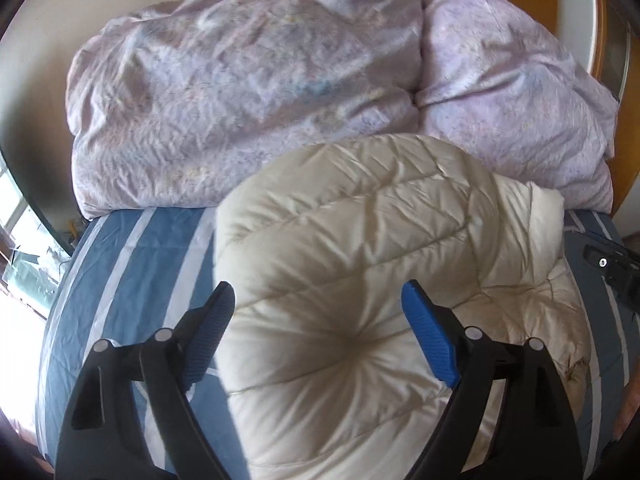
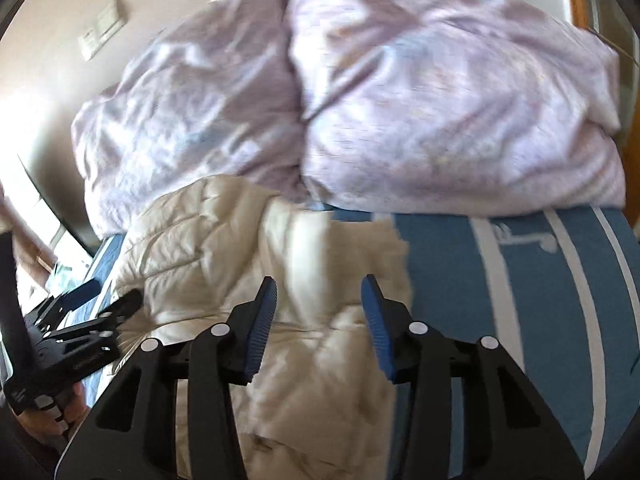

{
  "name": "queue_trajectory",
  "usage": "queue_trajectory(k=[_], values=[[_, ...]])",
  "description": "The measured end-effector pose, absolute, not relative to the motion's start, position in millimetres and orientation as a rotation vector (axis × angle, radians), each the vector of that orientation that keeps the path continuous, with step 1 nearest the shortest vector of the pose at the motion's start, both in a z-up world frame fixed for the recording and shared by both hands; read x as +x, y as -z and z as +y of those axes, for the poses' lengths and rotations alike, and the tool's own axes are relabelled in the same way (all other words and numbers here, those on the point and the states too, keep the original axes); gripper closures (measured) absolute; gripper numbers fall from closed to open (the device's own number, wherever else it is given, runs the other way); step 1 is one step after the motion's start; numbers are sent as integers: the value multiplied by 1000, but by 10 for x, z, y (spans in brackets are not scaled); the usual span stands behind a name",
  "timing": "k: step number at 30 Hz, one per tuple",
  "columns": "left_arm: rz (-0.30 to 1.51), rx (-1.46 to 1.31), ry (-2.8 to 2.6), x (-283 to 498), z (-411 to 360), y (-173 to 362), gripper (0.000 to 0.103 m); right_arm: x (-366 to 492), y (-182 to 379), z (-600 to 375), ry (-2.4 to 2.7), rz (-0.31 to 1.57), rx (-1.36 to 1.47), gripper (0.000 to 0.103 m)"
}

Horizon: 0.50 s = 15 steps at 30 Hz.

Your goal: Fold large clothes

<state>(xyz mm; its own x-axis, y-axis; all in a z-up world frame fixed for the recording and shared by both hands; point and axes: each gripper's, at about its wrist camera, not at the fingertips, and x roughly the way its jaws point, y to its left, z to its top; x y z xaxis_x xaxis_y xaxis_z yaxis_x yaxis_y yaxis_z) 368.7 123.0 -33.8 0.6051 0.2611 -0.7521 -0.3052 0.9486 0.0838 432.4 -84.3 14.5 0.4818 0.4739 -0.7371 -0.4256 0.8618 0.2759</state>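
Bed (image 1: 132, 256): blue sheet with white stripes, carrying everything below.

Duvet (image 1: 248, 92): lilac, crumpled, heaped along the far side of the bed against the wall. It touches the far edge of the coat. Not part of the job, as I judge.

Coat (image 1: 360, 280): cream, quilted and puffy, lying bundled in the middle of the bed on the near side of the duvet. It looks folded into a rough thick pad, with one brown-marked edge toward the right.

Left tongs (image 1: 320, 336): wide apart, straddling the near end of the coat from above. The blue pads (image 1: 430, 340) do not press on the cloth; nothing is held.

Right tongs (image 2: 318, 326): partly open, above the coat's right edge where it meets the bare sheet. Nothing is pinched, though this view is blurred.

Risks, as I judge them:
- The padding is springy, so with both tongs free the fold may puff up and slide open.
- A narrow bite on the slick shell could slip off or catch only the top layer.
- A reach too far may snag the duvet instead.
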Motion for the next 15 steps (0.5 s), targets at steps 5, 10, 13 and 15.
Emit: queue_trajectory(k=[5, 10, 13, 15], values=[[907, -37, -316, 3770, 1162, 541, 18, 4350, 84, -669, -530, 947, -8, 60], [921, -21, -306, 3814, 1109, 674, 17, 4390, 390, -648, -481, 1008, -65, 61], [927, 6, -297, 3879, 1063, 747, 16, 4405, 516, -617, -468, 1016, -96, 62], [934, 6, -294, 3924, 1059, 790, 14, 4437, 573, -617, -458, 1032, -94, 62]])
